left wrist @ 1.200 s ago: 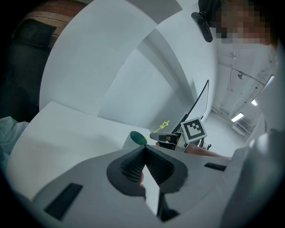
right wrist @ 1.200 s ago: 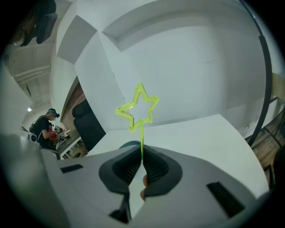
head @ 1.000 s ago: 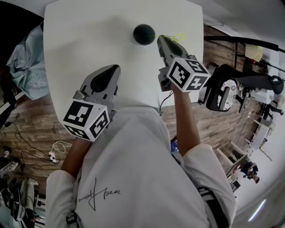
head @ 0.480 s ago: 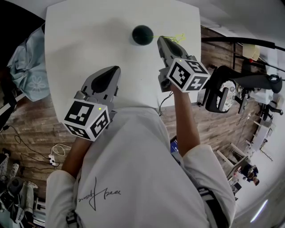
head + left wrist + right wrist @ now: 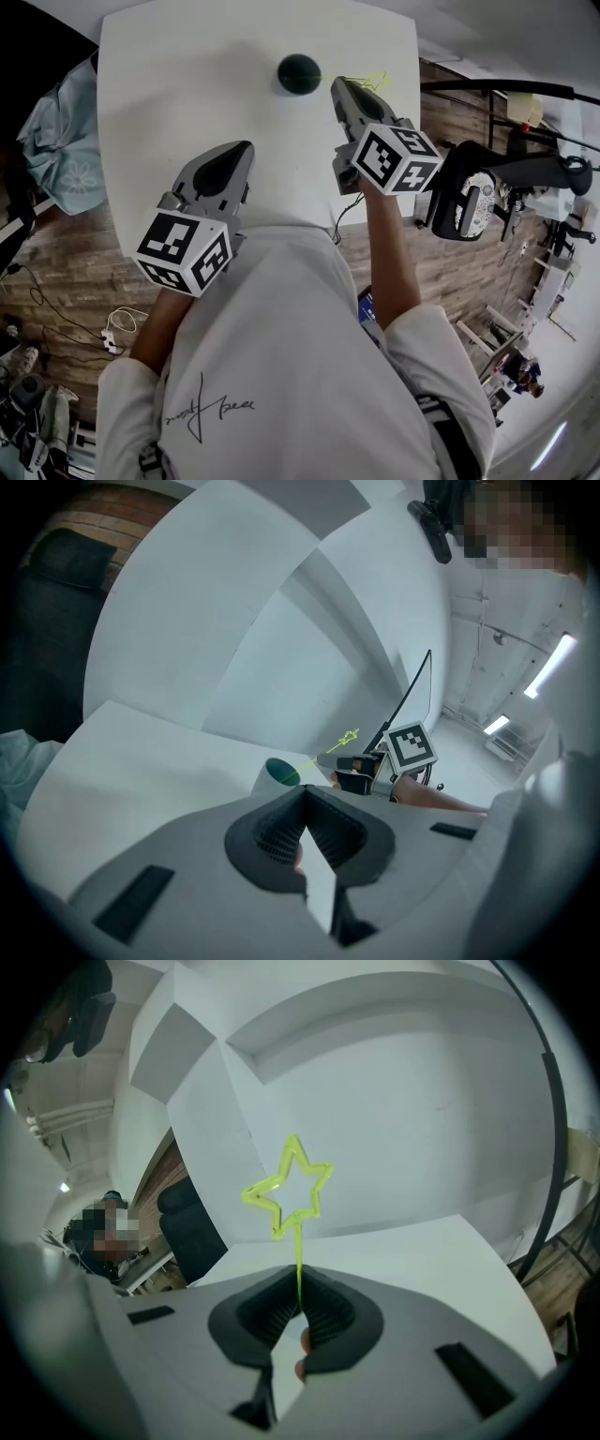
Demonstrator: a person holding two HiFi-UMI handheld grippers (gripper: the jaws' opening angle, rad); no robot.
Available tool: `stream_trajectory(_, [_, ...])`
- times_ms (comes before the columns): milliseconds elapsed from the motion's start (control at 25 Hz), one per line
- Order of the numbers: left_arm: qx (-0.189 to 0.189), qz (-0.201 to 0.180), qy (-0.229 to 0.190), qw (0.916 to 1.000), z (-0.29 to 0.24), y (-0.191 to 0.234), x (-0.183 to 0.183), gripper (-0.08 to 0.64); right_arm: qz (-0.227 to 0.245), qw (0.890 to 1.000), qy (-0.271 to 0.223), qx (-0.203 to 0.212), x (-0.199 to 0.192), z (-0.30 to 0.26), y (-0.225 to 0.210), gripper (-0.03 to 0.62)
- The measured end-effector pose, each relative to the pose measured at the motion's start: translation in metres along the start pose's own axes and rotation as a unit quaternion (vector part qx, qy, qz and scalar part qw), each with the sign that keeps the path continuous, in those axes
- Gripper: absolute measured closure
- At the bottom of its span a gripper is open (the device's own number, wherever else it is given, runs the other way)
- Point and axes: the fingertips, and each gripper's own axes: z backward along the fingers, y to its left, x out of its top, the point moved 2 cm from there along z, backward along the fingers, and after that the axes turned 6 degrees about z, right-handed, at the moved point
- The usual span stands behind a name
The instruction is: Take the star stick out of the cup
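Right gripper point(image 5: 298, 1309) pinches the yellow-green star stick point(image 5: 299, 1255) by its stem, beside the dark green cup point(image 5: 299, 73) on the white table point(image 5: 187, 103); left gripper point(image 5: 305, 808) closed, empty.

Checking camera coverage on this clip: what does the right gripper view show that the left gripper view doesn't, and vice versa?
Only the right gripper view: the star stick pinched by its stem in the shut right gripper, just below the star. Only the left gripper view: the dark green cup, the stick's lower end reaching its rim, and the left gripper shut on nothing. Both: the star stick and the white table.
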Motion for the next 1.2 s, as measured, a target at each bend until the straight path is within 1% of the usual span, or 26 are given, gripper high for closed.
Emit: stream_trajectory(1200, [-0.012, -0.018, -0.017, 0.9996, 0.014, -0.014, -0.004, 0.557, 0.016, 0.999, -0.038, -0.007, 0.018, 0.035, 0.011, 0.572])
